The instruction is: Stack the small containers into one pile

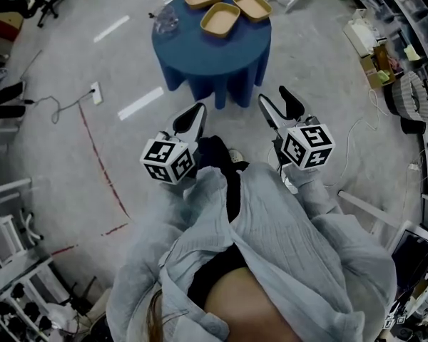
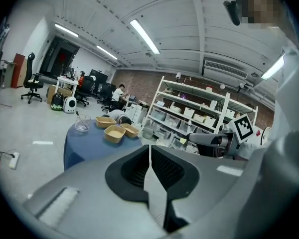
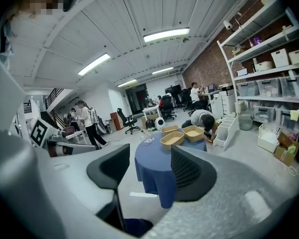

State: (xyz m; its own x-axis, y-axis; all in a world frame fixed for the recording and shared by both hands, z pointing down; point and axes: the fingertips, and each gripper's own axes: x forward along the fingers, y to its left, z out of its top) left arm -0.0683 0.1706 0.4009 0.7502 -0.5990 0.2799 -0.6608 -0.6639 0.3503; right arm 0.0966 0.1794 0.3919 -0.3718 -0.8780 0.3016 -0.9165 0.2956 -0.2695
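Jaws of the left gripper (image 1: 197, 110) are pressed together on nothing; those of the right gripper (image 1: 274, 95) stand wide apart, empty. Three tan containers (image 1: 220, 19) lie unstacked, side by side, at top centre on a round blue table (image 1: 200, 52), well apart from both grippers. A glass bowl (image 1: 165, 21) sits at their left.

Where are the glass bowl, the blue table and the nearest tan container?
glass bowl (image 1: 165, 21), head view, clear body
blue table (image 1: 194, 50), head view, bare cloth top
nearest tan container (image 1: 220, 20), head view, inner floor
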